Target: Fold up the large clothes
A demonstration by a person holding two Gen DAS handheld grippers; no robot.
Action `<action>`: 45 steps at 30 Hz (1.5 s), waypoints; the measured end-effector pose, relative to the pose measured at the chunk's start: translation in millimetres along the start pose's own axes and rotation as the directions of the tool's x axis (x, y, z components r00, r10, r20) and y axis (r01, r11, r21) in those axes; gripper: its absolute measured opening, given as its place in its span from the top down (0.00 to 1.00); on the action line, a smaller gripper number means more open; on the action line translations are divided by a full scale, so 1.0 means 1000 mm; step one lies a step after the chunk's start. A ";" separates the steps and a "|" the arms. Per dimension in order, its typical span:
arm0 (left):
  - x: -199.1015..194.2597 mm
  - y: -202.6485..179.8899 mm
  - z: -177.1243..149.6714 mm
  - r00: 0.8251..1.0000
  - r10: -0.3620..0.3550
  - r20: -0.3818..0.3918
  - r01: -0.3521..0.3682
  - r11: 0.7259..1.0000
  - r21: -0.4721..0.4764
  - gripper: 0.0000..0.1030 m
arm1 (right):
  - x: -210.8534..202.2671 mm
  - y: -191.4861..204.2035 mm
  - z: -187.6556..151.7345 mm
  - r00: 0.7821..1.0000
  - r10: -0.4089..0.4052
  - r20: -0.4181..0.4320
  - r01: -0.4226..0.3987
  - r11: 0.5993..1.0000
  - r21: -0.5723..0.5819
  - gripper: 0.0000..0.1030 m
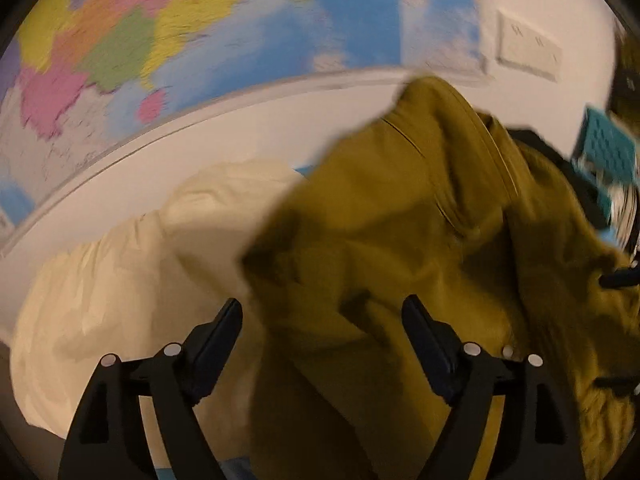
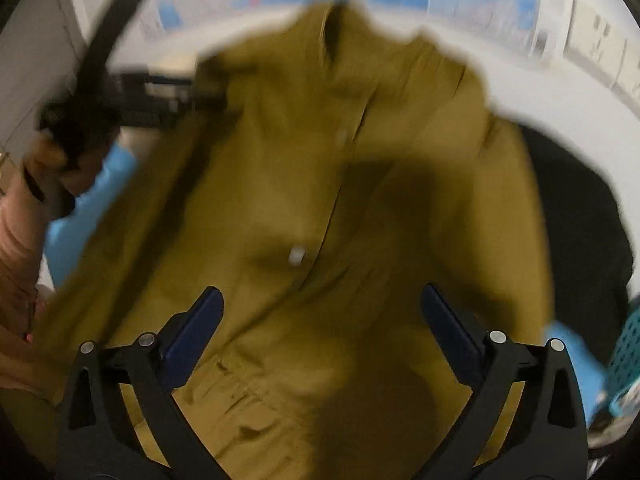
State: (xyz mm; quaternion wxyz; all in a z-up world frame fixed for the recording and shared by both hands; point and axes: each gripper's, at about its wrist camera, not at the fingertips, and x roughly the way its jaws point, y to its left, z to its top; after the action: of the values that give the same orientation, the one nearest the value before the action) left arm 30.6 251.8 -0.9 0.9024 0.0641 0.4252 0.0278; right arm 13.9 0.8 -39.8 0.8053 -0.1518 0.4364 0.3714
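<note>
An olive-yellow button-up shirt [image 2: 320, 200] lies crumpled and fills most of the right wrist view; its placket with white buttons runs down the middle. It also shows in the left wrist view [image 1: 400, 240], bunched up on the right. My left gripper [image 1: 322, 316] is open, its fingers on either side of the shirt's left edge. My right gripper [image 2: 322, 304] is open and empty just above the shirt's front. The left gripper [image 2: 104, 96] also shows blurred at the upper left of the right wrist view, held by a hand [image 2: 24, 216]. Both views are motion-blurred.
A cream garment [image 1: 132, 272] lies heaped left of the shirt. A black garment [image 2: 580, 216] lies to its right. A teal perforated basket [image 2: 628, 360] stands at the right edge. A coloured wall map [image 1: 160, 40] and a white wall are behind. Light blue surface [image 2: 92, 200] shows underneath.
</note>
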 end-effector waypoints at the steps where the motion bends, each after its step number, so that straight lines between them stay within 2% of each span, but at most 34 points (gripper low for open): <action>1: 0.007 -0.005 0.000 1.000 0.011 -0.019 -0.010 1.000 0.009 0.23 | 0.014 0.001 -0.004 0.999 0.010 -0.031 -0.009 1.000 0.020 0.06; 2: 0.013 -0.009 -0.001 0.999 0.019 -0.040 -0.019 1.000 0.012 0.24 | 0.027 -0.001 -0.007 0.999 0.017 -0.051 -0.015 0.999 0.037 0.12; 3: 0.016 -0.012 -0.003 0.999 0.022 -0.048 -0.021 1.000 0.014 0.25 | 0.033 0.001 -0.009 0.998 0.007 -0.055 -0.005 0.999 0.032 0.29; 4: 0.018 -0.013 -0.003 0.998 0.033 -0.052 -0.032 0.999 0.016 0.33 | 0.036 0.001 -0.010 0.998 -0.015 -0.056 0.016 1.000 0.019 0.45; 5: 0.021 -0.012 -0.003 0.997 0.045 -0.056 -0.045 0.999 0.012 0.45 | 0.035 -0.005 -0.011 0.998 -0.032 -0.047 0.033 0.999 0.026 0.73; 6: 0.027 -0.011 -0.006 0.997 0.049 -0.061 -0.049 0.999 0.002 0.51 | 0.030 -0.011 -0.012 0.999 -0.012 -0.032 0.014 0.999 0.049 0.98; 8: 0.025 0.001 -0.005 0.998 0.013 -0.064 -0.016 0.999 -0.046 0.66 | -0.004 -0.039 -0.011 0.997 0.060 0.056 -0.068 0.987 0.145 0.97; 9: 0.022 0.007 -0.003 0.998 -0.004 -0.058 0.000 0.998 -0.062 0.69 | -0.023 -0.049 -0.010 0.993 0.057 0.100 -0.072 0.984 0.163 0.97; 10: 0.020 0.017 0.000 0.998 -0.021 -0.051 0.016 0.997 -0.081 0.76 | -0.048 -0.062 -0.010 0.986 0.034 0.161 -0.063 0.981 0.181 0.97; 12: 0.013 0.030 0.004 0.998 -0.053 -0.033 0.048 0.992 -0.118 0.80 | -0.096 -0.090 -0.011 0.966 -0.002 0.260 -0.059 0.972 0.227 0.97; 14: 0.004 0.038 0.009 0.998 -0.059 -0.009 0.058 0.989 -0.137 0.79 | -0.144 -0.129 -0.011 0.925 -0.143 0.352 0.030 0.951 0.308 0.97; 15: 0.002 0.040 0.010 0.999 -0.051 -0.002 0.050 0.989 -0.142 0.79 | -0.157 -0.151 -0.011 0.912 -0.179 0.370 0.043 0.937 0.347 0.97; 16: -0.004 0.043 0.009 0.999 -0.047 0.002 0.046 0.988 -0.146 0.72 | -0.167 -0.169 -0.016 0.900 -0.222 0.375 0.062 0.917 0.395 0.97; 17: -0.005 0.045 0.010 0.999 -0.038 0.008 0.039 0.987 -0.156 0.60 | -0.170 -0.191 -0.022 0.894 -0.263 0.363 0.082 0.892 0.445 0.97; 18: -0.005 0.046 0.008 1.000 -0.024 0.015 0.026 0.988 -0.154 0.56 | -0.165 -0.206 -0.024 0.899 -0.272 0.343 0.091 0.883 0.461 0.97; 20: -0.007 0.045 0.008 1.000 -0.002 0.015 0.004 0.990 -0.141 0.39 | -0.141 -0.232 -0.037 0.913 -0.305 0.271 0.125 0.842 0.526 0.95; 22: -0.001 0.043 0.011 1.000 0.013 0.003 -0.013 0.992 -0.126 0.32 | -0.101 -0.238 -0.040 0.945 -0.272 0.184 0.131 0.827 0.547 0.79; 23: 0.003 0.042 0.011 0.999 0.032 -0.009 -0.033 0.993 -0.113 0.28 | -0.084 -0.241 -0.042 0.954 -0.266 0.142 0.143 0.813 0.564 0.55; 24: 0.013 0.037 0.015 0.999 0.043 -0.020 -0.045 0.993 -0.111 0.26 | -0.079 -0.242 -0.044 0.958 -0.253 0.133 0.136 0.812 0.567 0.37; 26: 0.020 0.039 0.014 0.998 0.034 -0.043 -0.039 0.994 -0.107 0.26 | -0.079 -0.240 -0.043 0.954 -0.249 0.169 0.120 0.831 0.544 0.28; 27: 0.023 0.040 0.014 0.998 0.026 -0.054 -0.032 0.994 -0.108 0.26 | -0.081 -0.236 -0.040 0.950 -0.240 0.202 0.101 0.843 0.529 0.11; 28: 0.025 0.040 0.014 0.998 0.016 -0.063 -0.023 0.994 -0.109 0.26 | -0.084 -0.235 -0.037 0.946 -0.229 0.230 0.082 0.853 0.515 0.04; 30: 0.034 0.041 0.015 0.996 -0.011 -0.088 0.001 0.994 -0.110 0.26 | -0.083 -0.231 -0.028 0.942 -0.224 0.249 0.083 0.876 0.475 0.06; 31: 0.038 0.042 0.016 0.996 0.000 -0.094 -0.010 0.994 -0.111 0.35 | -0.077 -0.230 -0.021 0.942 -0.236 0.239 0.105 0.883 0.457 0.06; 32: 0.042 0.041 0.017 0.995 0.009 -0.099 -0.019 0.995 -0.101 0.45 | -0.073 -0.231 -0.016 0.945 -0.235 0.229 0.112 0.887 0.447 0.11; 33: 0.044 0.041 0.019 0.995 0.001 -0.097 -0.010 0.995 -0.097 0.51 | -0.064 -0.235 -0.010 0.952 -0.218 0.215 0.106 0.893 0.437 0.27; 34: 0.047 0.040 0.026 0.995 0.004 -0.096 -0.014 0.995 -0.100 0.62 | -0.056 -0.237 -0.005 0.959 -0.202 0.197 0.100 0.897 0.431 0.38; 35: 0.048 0.041 0.029 0.995 0.011 -0.096 -0.021 0.995 -0.103 0.75 | -0.048 -0.240 -0.002 0.963 -0.210 0.168 0.121 0.896 0.427 0.69; 36: 0.048 0.041 0.033 0.996 0.024 -0.091 -0.033 0.994 -0.107 0.84 | -0.050 -0.249 0.001 0.958 -0.226 0.178 0.131 0.894 0.428 0.91; 37: 0.045 0.042 0.038 0.996 0.038 -0.082 -0.047 0.992 -0.114 0.92 | -0.052 -0.254 0.000 0.959 -0.209 0.189 0.109 0.893 0.436 0.91; 39: 0.036 0.046 0.050 0.999 -0.018 -0.045 0.012 0.989 -0.146 0.95 | -0.072 -0.262 -0.007 0.939 -0.222 0.261 0.082 0.885 0.458 0.93; 42: 0.021 0.046 0.067 0.998 -0.065 0.022 0.068 0.987 -0.148 0.96 | -0.114 -0.279 -0.033 0.884 -0.247 0.396 0.009 0.857 0.516 0.93; 43: 0.020 0.044 0.071 0.996 -0.076 0.039 0.081 0.986 -0.143 0.96 | -0.121 -0.287 -0.042 0.871 -0.285 0.400 0.023 0.837 0.546 0.93; 45: 0.028 0.037 0.082 0.995 -0.092 0.045 0.097 0.986 -0.132 0.96 | -0.114 -0.304 -0.052 0.881 -0.312 0.356 0.042 0.801 0.598 0.94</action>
State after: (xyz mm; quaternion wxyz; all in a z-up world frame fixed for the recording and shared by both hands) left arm 111.6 283.4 34.4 0.9130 -0.0166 0.4074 0.0123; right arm 166.4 -288.0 -0.3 0.9217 0.1436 0.3188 0.1678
